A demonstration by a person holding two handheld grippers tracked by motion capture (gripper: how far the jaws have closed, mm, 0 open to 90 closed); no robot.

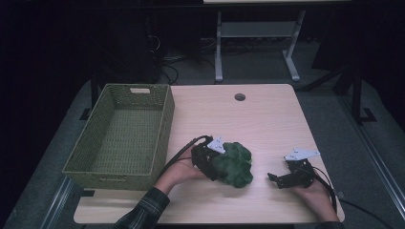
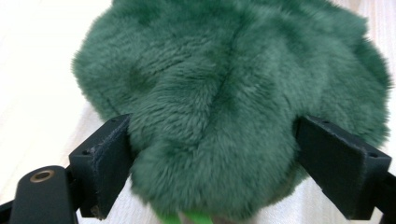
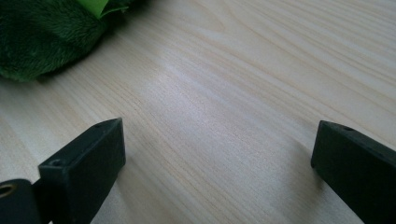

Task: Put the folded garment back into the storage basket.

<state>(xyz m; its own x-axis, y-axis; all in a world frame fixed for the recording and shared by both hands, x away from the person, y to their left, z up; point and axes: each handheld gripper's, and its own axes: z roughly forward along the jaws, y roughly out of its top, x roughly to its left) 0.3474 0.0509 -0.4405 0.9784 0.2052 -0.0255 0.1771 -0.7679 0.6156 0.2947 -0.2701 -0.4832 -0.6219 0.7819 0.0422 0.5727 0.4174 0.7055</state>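
A dark green plush toy (image 1: 234, 164) lies on the wooden table (image 1: 267, 119), near its front middle. My left gripper (image 1: 217, 167) reaches in from the plush's left side. In the left gripper view the plush (image 2: 224, 93) bulges between the two wide-spread jaws of my left gripper (image 2: 212, 135); its fur brushes them, with no squeeze visible. My right gripper (image 1: 277, 180) rests low at the front right, pointing left toward the plush, a gap of bare table between them. In the right gripper view my right gripper (image 3: 217, 140) stands open over bare wood, the plush (image 3: 42, 37) at the top left.
A green woven basket (image 1: 162, 133) with nothing in it stands on the table's left side, close to the left forearm. A round cable hole (image 1: 239, 97) sits near the far edge. Beyond the table stand white desk legs (image 1: 218, 47) on a dark floor.
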